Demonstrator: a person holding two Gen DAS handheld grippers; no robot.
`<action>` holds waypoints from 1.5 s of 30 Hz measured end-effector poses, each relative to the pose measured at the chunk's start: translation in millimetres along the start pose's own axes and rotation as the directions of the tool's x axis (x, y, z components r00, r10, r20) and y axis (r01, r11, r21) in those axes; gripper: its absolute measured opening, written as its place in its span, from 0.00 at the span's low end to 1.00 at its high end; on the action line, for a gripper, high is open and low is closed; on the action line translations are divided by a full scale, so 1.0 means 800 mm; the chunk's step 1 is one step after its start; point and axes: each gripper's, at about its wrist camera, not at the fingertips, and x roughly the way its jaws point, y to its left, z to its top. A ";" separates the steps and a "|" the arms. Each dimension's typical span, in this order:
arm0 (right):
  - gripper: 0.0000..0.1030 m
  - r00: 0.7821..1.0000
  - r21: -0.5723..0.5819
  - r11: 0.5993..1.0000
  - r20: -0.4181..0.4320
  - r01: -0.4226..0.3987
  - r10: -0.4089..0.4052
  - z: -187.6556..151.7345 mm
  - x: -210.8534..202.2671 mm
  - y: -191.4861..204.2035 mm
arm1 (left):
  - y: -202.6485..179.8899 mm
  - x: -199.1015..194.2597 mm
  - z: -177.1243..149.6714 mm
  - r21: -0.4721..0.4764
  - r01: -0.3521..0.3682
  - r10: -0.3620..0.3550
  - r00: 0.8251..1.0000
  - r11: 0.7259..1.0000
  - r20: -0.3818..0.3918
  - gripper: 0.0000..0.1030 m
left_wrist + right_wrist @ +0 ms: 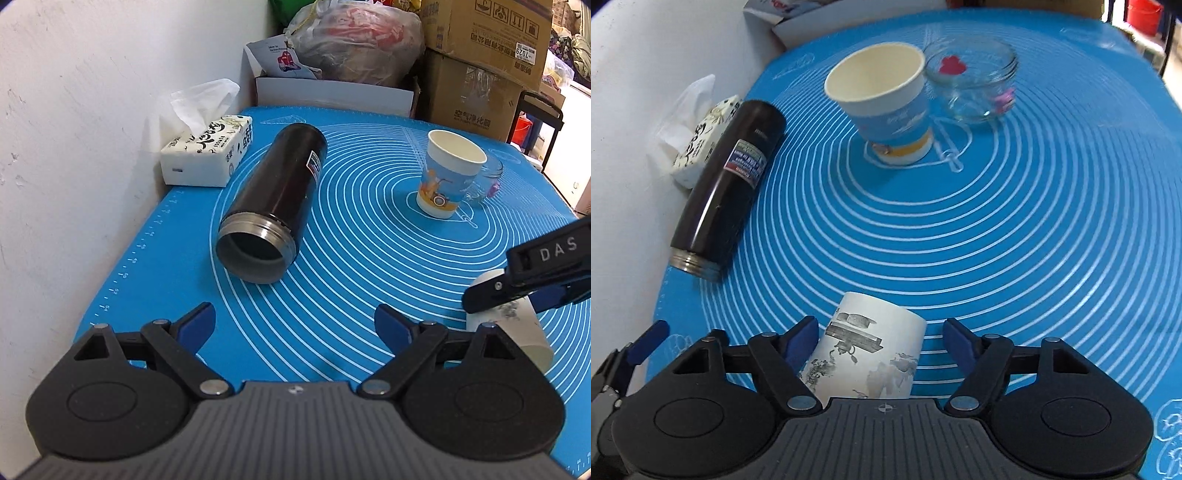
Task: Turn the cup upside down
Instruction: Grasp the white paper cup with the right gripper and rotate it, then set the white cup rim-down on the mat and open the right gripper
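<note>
Wall: white plaster wall [74, 147], scuffed, running along the left of the left gripper's view.
Work surface: blue mat [351, 258] printed with white concentric rings.
Far edge: stacked cardboard boxes [480, 74], a stuffed plastic bag [362, 40] and a white carton [332, 94].
Far right: black metal frame [541, 118].

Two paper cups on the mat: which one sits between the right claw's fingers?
The white cup with grey ink-style drawings, upside down between the open right claw. The blue-printed cup stands mouth-up farther back, beside the glass jar.
</note>
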 end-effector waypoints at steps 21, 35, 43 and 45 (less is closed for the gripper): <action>0.58 0.703 -0.188 0.906 0.695 0.379 -0.150 -0.103 -0.061 0.016 | 0.000 -0.023 -0.009 -0.074 0.031 -0.028 0.999 0.997 0.043 0.90; 0.58 0.583 -0.227 0.815 0.797 0.533 -0.159 -0.168 -0.034 0.008 | -0.017 -0.037 -0.024 -0.052 0.037 -0.035 0.998 0.998 0.046 0.90; 0.68 0.593 -0.205 0.843 0.790 0.498 -0.158 -0.180 -0.038 0.000 | -0.023 -0.043 -0.028 -0.048 0.034 -0.032 0.998 0.998 0.052 0.90; 0.75 0.582 -0.200 0.845 0.798 0.496 -0.153 -0.182 -0.041 -0.001 | -0.023 -0.044 -0.028 -0.051 0.034 -0.032 0.998 0.998 0.055 0.90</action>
